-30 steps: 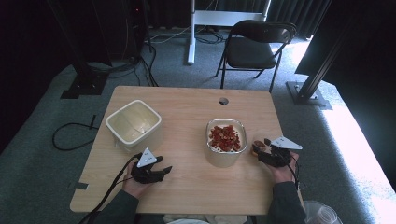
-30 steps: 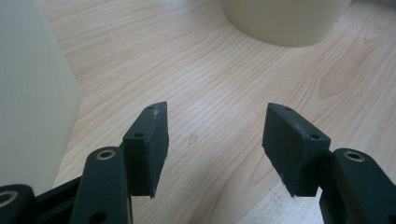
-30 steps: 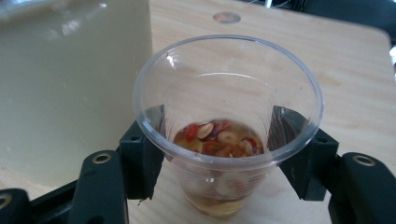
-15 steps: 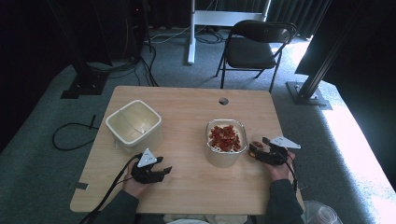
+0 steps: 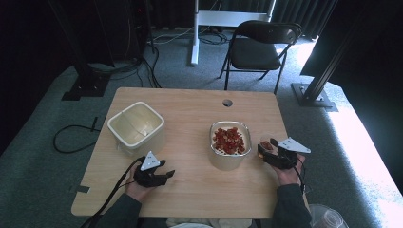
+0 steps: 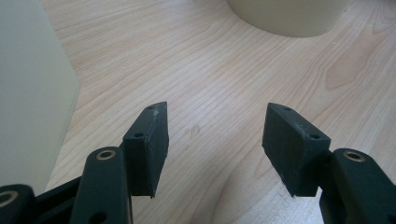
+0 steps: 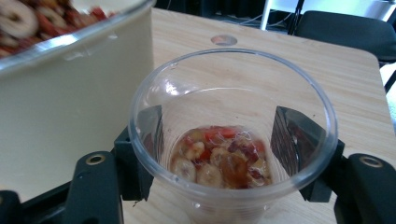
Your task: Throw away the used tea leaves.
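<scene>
The clear cup (image 7: pixel 232 135) is cut off at the base in the right gripper view. It stands upright, mouth up, just right of the fruit bowl (image 5: pixel 230 151). The right gripper (image 5: pixel 267 151) pinches its sides, jaws having just closed further. The left gripper (image 5: pixel 164 175) rests spread, unmoved, below the empty bowl (image 5: pixel 136 128).

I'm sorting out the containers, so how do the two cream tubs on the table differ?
The left tub is empty; the right tub holds a red dried-fruit mix. The left tub looks squarer and wider, the right tub rounder and narrower. The right tub stands beside the clear cup in the right gripper. Both are cream, open-topped and upright.
</scene>
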Action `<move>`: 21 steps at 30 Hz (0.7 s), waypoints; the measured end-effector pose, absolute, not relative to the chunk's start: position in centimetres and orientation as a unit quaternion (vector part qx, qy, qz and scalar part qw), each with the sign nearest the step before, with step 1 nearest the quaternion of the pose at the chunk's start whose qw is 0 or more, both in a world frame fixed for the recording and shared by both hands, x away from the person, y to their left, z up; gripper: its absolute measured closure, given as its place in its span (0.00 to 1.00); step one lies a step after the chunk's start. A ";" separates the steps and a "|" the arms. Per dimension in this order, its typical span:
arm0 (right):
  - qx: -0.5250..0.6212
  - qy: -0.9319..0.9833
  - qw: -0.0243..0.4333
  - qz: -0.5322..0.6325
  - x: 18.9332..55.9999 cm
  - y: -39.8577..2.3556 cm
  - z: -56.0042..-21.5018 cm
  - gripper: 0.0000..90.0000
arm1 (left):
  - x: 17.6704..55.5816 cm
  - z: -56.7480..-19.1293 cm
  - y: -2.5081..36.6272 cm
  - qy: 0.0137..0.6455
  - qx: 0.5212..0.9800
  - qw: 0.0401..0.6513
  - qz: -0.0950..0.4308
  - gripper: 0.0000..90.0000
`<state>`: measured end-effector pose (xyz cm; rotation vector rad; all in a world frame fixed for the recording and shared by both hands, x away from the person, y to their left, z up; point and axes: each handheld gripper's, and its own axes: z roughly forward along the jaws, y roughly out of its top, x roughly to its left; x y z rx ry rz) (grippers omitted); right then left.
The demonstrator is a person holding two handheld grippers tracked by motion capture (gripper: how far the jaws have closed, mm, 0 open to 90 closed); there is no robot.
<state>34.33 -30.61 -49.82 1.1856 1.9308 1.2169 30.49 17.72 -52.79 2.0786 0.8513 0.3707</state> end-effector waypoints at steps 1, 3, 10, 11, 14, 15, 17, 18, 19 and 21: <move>0.442 0.721 0.278 0.455 34.1 -30.7 -49.6 0.38 | 30.5 -52.8 17.7 0.339 0.829 0.418 0.148 0.46; 0.432 0.726 0.281 0.455 33.6 -30.4 -49.0 0.38 | 30.7 -53.0 17.7 0.343 0.829 0.416 0.147 0.46; 0.414 0.730 0.292 0.459 32.9 -29.6 -46.9 0.37 | 30.9 -53.3 17.8 0.349 0.831 0.406 0.152 0.46; 0.413 0.730 0.297 0.458 32.9 -29.5 -46.6 0.37 | 31.0 -53.4 17.8 0.350 0.830 0.406 0.152 0.46; 0.419 0.721 0.292 0.468 32.8 -29.9 -46.1 0.37 | 30.9 -53.3 18.0 0.352 0.829 0.405 0.159 0.46; 0.420 0.723 0.291 0.465 32.8 -29.9 -46.2 0.37 | 31.0 -53.4 18.1 0.353 0.829 0.402 0.161 0.46; 0.417 0.729 0.292 0.458 33.0 -29.8 -46.1 0.37 | 31.1 -53.5 18.1 0.357 0.830 0.397 0.165 0.46; 0.418 0.726 0.294 0.459 33.0 -29.9 -46.0 0.37 | 31.2 -53.6 18.1 0.359 0.830 0.393 0.166 0.46; 0.422 0.721 0.294 0.465 32.9 -30.1 -45.9 0.37 | 31.1 -53.6 18.1 0.359 0.829 0.394 0.167 0.46; 0.429 0.716 0.290 0.468 32.8 -30.5 -46.0 0.37 | 31.1 -53.5 18.1 0.358 0.829 0.395 0.167 0.46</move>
